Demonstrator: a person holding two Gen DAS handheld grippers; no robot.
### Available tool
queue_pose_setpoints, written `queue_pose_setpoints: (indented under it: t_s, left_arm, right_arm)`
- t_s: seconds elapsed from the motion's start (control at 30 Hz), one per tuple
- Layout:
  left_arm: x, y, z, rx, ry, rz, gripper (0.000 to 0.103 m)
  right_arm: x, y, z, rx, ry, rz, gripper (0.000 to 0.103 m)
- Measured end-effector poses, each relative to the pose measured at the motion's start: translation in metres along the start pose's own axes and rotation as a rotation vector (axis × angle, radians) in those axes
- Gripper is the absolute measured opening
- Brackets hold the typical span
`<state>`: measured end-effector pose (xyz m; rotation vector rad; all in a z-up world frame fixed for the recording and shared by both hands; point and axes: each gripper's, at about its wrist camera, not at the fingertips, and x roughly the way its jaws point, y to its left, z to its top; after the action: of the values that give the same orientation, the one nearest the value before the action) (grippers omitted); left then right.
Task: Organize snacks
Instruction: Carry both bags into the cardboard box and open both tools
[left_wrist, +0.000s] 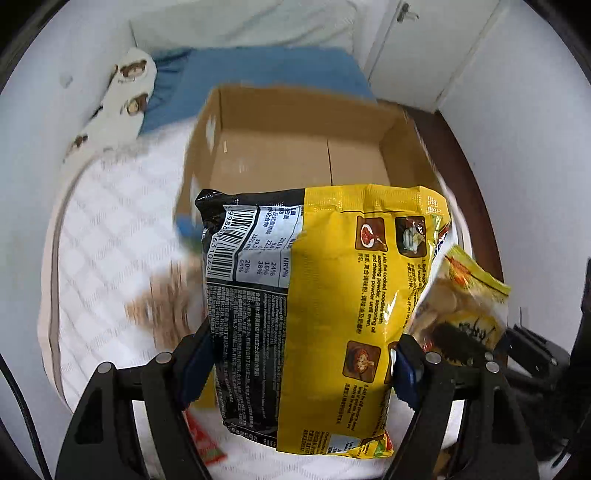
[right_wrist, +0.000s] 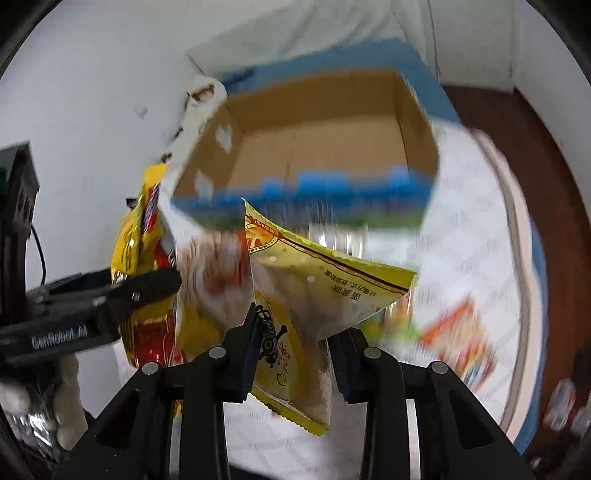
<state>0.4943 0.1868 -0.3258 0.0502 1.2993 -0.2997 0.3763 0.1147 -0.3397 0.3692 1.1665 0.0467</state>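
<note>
Gripping a yellow-and-black noodle packet (left_wrist: 314, 314) in the left gripper (left_wrist: 301, 365) and a small yellow biscuit packet (right_wrist: 295, 317) in the right gripper (right_wrist: 291, 354), both clamped, the person has yet to fill the bare brown cardboard box (left_wrist: 295, 147), with other snacks (right_wrist: 454, 339) apparently still on the white quilted bed (left_wrist: 110, 240).

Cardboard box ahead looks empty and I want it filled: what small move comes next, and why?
Probably carry both packets forward over the cardboard box rim. The left gripper clamps the noodle packet, the right gripper the yellow snack bag, both short of the opening.

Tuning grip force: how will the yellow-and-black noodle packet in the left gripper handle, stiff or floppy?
Probably semi-stiff: the noodle packet stands upright above the left gripper without drooping. Its glossy film looks slippery, and the contents are likely brittle. It seems light for its size.
</note>
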Motion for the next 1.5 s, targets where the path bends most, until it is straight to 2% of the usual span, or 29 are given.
queue_pose_setpoints:
  t_s: [0.07,0.17,0.2,0.23,0.27,0.3,0.33,0.4,0.43,0.5,0.6,0.67,0.7,0.73,0.83,1.0,1.13,1.23,1.5]
  left_arm:
    - [0.034,-0.013,0.037,-0.009,-0.002,0.01,0.078]
    - [0.065,0.005,0.091,-0.02,0.034,0.021,0.078]
    - [0.071,-0.003,0.108,-0.022,0.053,0.026,0.078]
    - [0.092,0.01,0.129,-0.022,0.08,0.033,0.078]
    - [0.099,0.01,0.137,-0.028,0.097,0.036,0.078]
    - [0.103,0.01,0.142,-0.031,0.109,0.042,0.079]
    - [0.119,0.018,0.157,-0.032,0.125,0.049,0.079]
    - [0.13,0.006,0.175,-0.04,0.15,0.06,0.079]
    - [0.149,0.016,0.187,-0.043,0.165,0.065,0.079]
    - [0.153,0.002,0.185,-0.044,0.19,0.061,0.079]
    - [0.188,0.014,0.204,-0.053,0.219,0.07,0.079]
    - [0.2,0.011,0.214,-0.044,0.22,0.067,0.08]
    - [0.213,0.016,0.22,-0.037,0.227,0.082,0.082]
    - [0.221,0.017,0.223,-0.028,0.235,0.092,0.083]
    - [0.238,0.03,0.231,-0.052,0.242,0.079,0.083]
    - [0.238,0.041,0.232,-0.046,0.194,0.137,0.083]
    - [0.216,0.041,0.221,-0.048,0.103,0.182,0.083]
    - [0.201,0.043,0.207,-0.04,0.039,0.206,0.083]
    - [0.144,0.022,0.156,-0.059,-0.119,0.187,0.083]
  right_arm:
    - [-0.003,0.002,0.026,-0.025,-0.025,-0.005,0.036]
    - [0.007,-0.008,0.074,-0.04,-0.027,0.014,0.036]
    - [0.01,-0.013,0.088,-0.05,-0.023,0.017,0.036]
    - [0.017,-0.012,0.101,-0.058,-0.016,0.019,0.036]
    - [0.025,-0.016,0.117,-0.067,-0.003,0.023,0.036]
    - [0.043,0.002,0.132,-0.076,0.012,0.026,0.036]
    - [0.049,0.001,0.142,-0.084,0.024,0.027,0.036]
    - [0.07,-0.008,0.166,-0.102,0.052,0.02,0.036]
    - [0.083,-0.005,0.175,-0.107,0.062,0.017,0.036]
    - [0.118,-0.005,0.195,-0.128,0.096,0.011,0.036]
    - [0.151,-0.016,0.218,-0.16,0.161,0.021,0.037]
    - [0.178,-0.026,0.229,-0.155,0.231,0.054,0.045]
    - [0.188,-0.032,0.231,-0.142,0.246,0.046,0.073]
    - [0.194,-0.036,0.233,-0.134,0.253,0.022,0.095]
    - [0.209,-0.056,0.241,-0.109,0.259,-0.045,0.095]
    - [0.202,-0.069,0.235,-0.083,0.232,-0.13,0.095]
    - [0.185,-0.078,0.225,-0.058,0.193,-0.196,0.095]
    - [0.171,-0.067,0.217,-0.068,0.153,-0.241,0.095]
    - [0.151,-0.028,0.195,-0.077,0.058,-0.299,0.095]
